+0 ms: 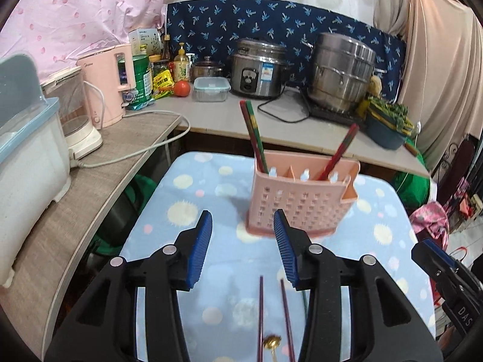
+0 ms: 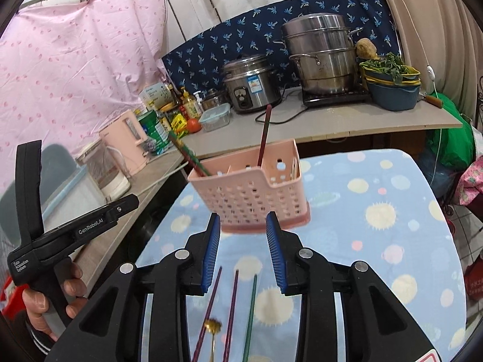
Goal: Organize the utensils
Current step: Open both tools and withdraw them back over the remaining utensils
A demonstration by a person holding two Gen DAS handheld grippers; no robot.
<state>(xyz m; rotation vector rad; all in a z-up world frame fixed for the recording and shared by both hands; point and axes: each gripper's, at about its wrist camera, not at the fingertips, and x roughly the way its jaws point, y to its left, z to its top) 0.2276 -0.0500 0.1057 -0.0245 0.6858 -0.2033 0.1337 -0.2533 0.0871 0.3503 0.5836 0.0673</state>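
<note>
A pink perforated utensil holder (image 1: 302,194) stands on the blue dotted cloth (image 1: 187,199); it also shows in the right wrist view (image 2: 256,193). Red-green chopsticks (image 1: 253,132) lean in its left section and another (image 1: 339,150) in its right section. On the cloth near me lie two purple chopsticks (image 1: 260,310), a green chopstick (image 2: 250,313) and a small gold spoon (image 2: 212,327). My left gripper (image 1: 243,249) is open and empty, above the loose chopsticks. My right gripper (image 2: 243,247) is open and empty, just in front of the holder.
A counter (image 1: 217,117) behind holds a rice cooker (image 1: 256,72), a steel steamer pot (image 1: 341,69), a clear box (image 1: 210,89), a tomato, bottles and a pink kettle (image 1: 107,84). A white appliance (image 1: 27,157) stands on the left shelf. Blue bowls with greens (image 2: 391,81) are at the right.
</note>
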